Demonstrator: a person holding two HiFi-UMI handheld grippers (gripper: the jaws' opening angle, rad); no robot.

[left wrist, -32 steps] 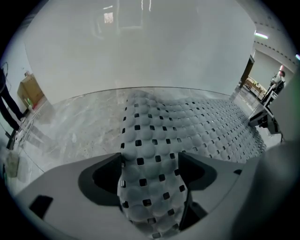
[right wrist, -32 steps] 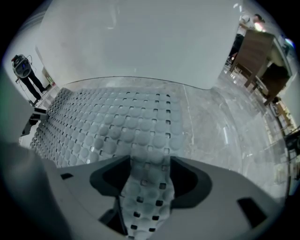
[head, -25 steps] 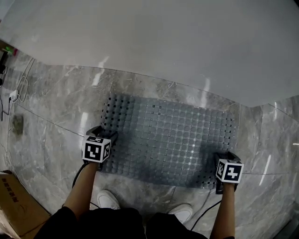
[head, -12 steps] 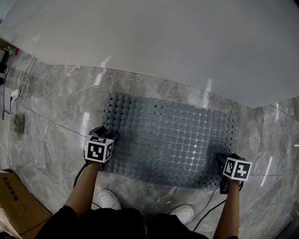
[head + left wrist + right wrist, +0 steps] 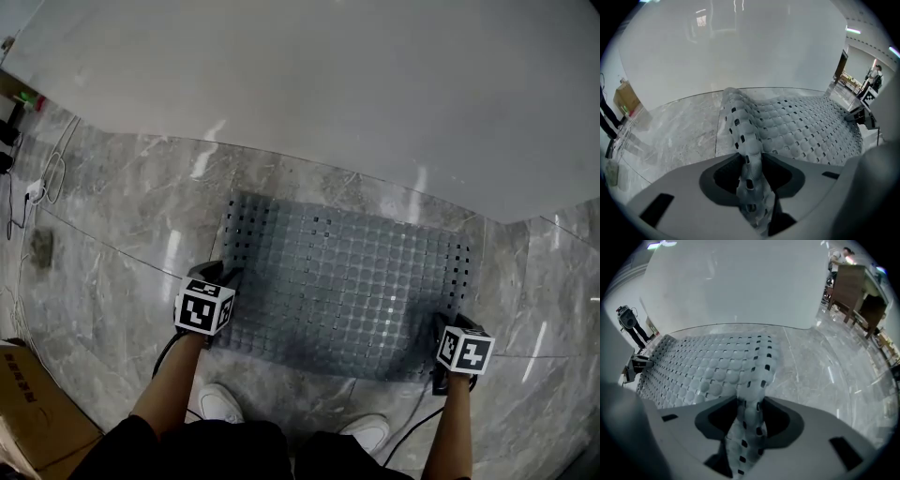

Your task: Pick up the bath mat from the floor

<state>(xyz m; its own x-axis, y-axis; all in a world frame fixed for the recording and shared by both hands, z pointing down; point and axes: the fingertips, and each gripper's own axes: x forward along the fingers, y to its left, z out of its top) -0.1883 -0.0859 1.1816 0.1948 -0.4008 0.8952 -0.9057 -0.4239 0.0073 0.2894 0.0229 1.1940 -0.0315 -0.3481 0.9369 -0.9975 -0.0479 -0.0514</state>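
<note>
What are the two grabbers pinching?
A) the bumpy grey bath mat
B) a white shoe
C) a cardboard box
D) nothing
A: the jaws of the left gripper and the right gripper have just been closing, and each gripper view shows a fold of the bath mat squeezed between them.

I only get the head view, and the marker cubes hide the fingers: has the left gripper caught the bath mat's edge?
Observer: Yes. The left gripper has just been closing, and a raised fold of the bath mat is pinched between its fingers.
Operator: And the right?
Observer: The right gripper has just been closing too, with a perforated fold pinched between its fingers.
Operator: Lifted yet?
Observer: Only bunched up at each grip; the rest lies on the marble floor.
</note>
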